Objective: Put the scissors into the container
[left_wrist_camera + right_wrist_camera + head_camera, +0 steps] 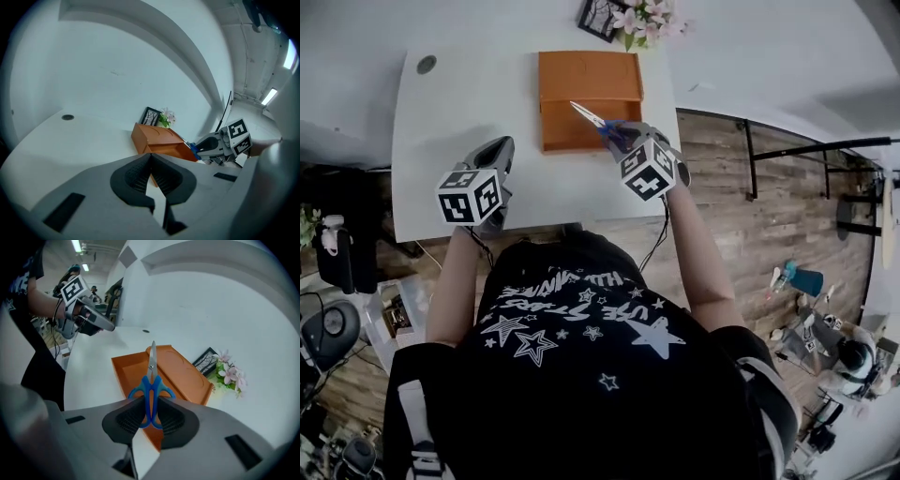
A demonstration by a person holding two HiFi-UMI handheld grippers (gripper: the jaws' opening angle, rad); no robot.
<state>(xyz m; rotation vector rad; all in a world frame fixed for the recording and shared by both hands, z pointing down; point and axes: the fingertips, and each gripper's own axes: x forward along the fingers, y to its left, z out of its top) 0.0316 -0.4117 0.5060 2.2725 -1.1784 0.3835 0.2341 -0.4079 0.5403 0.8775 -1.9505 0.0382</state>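
Note:
My right gripper (pixel 151 414) is shut on the blue handles of the scissors (pixel 151 380), whose closed steel blades point forward over the orange container (pixel 136 369). From the head view the scissors (pixel 596 122) hang above the open tray of the container (pixel 581 131), and the right gripper (pixel 623 138) sits at its near right edge. The container's lid (pixel 589 77) lies folded back behind the tray. My left gripper (pixel 495 159) hovers over the white table (pixel 459 103) to the left of the container, shut and holding nothing (pixel 151 166).
A framed picture (pixel 600 17) and pink flowers (pixel 645 19) stand at the table's back edge behind the container. A round cable hole (pixel 427 64) sits at the table's far left. Wooden floor (pixel 741 234) lies beyond the table's right edge.

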